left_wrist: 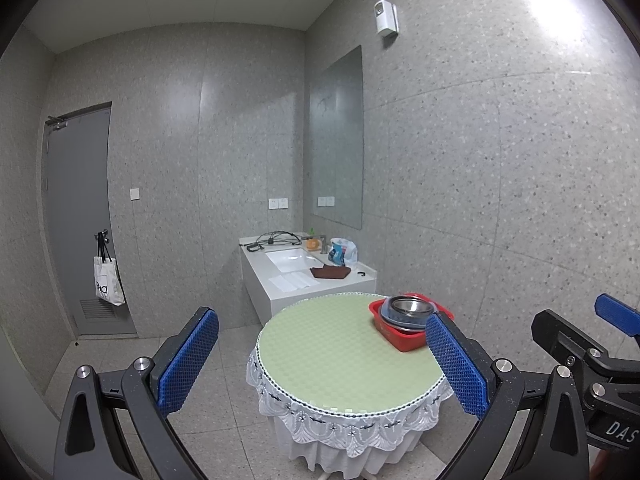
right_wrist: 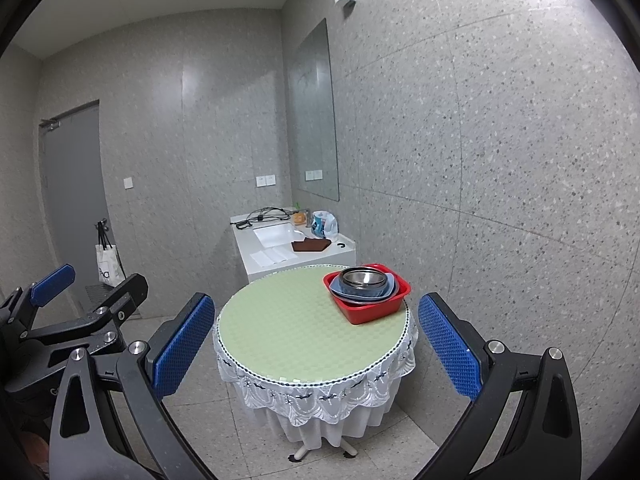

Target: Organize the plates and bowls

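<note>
A red plastic basin [right_wrist: 372, 310] stands at the far right of a round table [right_wrist: 288, 328] with a pale green top. In it lie blue plates or bowls [right_wrist: 362, 294] with a steel bowl [right_wrist: 363, 278] on top. The basin also shows in the left wrist view [left_wrist: 404, 340], with the steel bowl [left_wrist: 408, 307] on top. My left gripper [left_wrist: 322, 364] is open and empty, held well short of the table. My right gripper [right_wrist: 316, 344] is open and empty, also short of the table. Each gripper shows at the edge of the other's view.
A white vanity with a sink [right_wrist: 276, 236] stands against the far wall behind the table, with a brown cloth [right_wrist: 310, 245], cables and bottles on it. A mirror [right_wrist: 316, 120] hangs on the right wall. A grey door [right_wrist: 72, 200] with a white bag [right_wrist: 108, 266] is at left.
</note>
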Demonstrator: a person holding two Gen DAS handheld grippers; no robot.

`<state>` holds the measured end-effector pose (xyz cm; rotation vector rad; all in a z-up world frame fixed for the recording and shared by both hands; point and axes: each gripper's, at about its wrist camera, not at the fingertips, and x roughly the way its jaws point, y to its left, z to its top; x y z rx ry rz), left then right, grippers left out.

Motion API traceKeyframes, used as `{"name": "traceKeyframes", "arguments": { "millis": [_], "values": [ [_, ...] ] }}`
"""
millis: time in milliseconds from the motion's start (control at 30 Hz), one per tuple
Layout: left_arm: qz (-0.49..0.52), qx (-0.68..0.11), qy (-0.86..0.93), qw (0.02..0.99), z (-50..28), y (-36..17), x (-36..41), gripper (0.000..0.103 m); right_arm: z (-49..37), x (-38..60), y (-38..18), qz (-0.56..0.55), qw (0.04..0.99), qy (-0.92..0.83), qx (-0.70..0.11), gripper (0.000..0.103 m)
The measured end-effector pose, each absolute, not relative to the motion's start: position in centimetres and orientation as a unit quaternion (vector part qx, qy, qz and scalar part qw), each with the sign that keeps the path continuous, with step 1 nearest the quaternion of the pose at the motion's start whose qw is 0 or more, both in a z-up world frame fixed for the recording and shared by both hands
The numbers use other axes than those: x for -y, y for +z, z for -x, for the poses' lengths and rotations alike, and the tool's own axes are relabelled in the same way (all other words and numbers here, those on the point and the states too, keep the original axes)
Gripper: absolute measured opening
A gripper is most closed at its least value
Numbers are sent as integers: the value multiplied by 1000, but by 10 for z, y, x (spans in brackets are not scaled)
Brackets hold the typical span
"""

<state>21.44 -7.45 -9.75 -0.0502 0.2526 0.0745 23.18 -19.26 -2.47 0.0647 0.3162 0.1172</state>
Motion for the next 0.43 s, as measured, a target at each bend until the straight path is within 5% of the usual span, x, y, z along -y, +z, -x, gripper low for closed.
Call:
{"name": "traceKeyframes", "arguments": {
  "millis": [433],
  "values": [
    [27,-135,28,990,-240,-102,54,102,-250,179,-29,-29,984,52,-167,103]
  ]
}}
